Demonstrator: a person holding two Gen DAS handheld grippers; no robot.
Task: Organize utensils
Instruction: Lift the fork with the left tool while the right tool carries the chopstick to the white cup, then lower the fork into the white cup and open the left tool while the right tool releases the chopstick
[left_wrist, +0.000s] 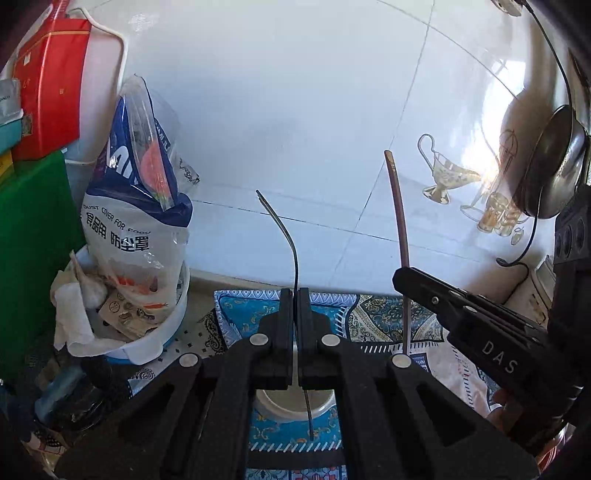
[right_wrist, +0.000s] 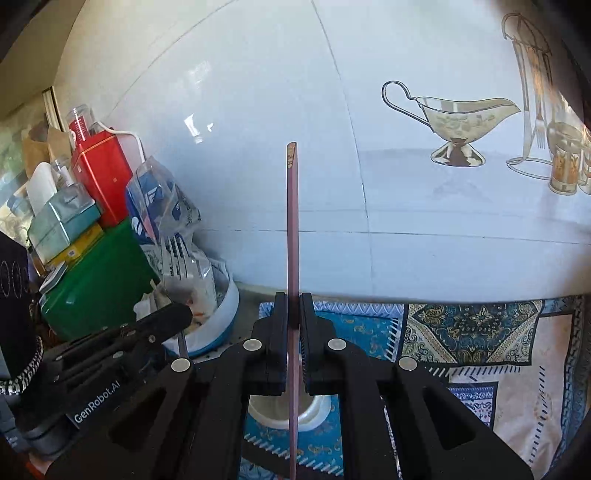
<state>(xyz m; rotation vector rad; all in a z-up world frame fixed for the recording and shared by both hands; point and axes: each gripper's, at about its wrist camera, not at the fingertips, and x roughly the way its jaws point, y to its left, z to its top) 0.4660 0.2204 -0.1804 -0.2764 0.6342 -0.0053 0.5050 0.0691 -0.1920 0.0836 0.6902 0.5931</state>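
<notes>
The left gripper (left_wrist: 294, 295) is clamped on a fork (left_wrist: 286, 229) that curves up past its tips. The right gripper (right_wrist: 294, 299) is clamped on an upright chopstick (right_wrist: 292, 221). A white cup (right_wrist: 284, 411) sits below both.

Matte black gripper (left_wrist: 295, 295) (silver rivets)

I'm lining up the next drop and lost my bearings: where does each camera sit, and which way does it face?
Left wrist: on the left claw, facing the tiled wall; claw shut on an upright fork, right claw at its right.
Right wrist: on the right claw, facing the same wall; shut on a chopstick, left claw at its left.
Shared: white cup below, bowl, patterned cloth.
</notes>
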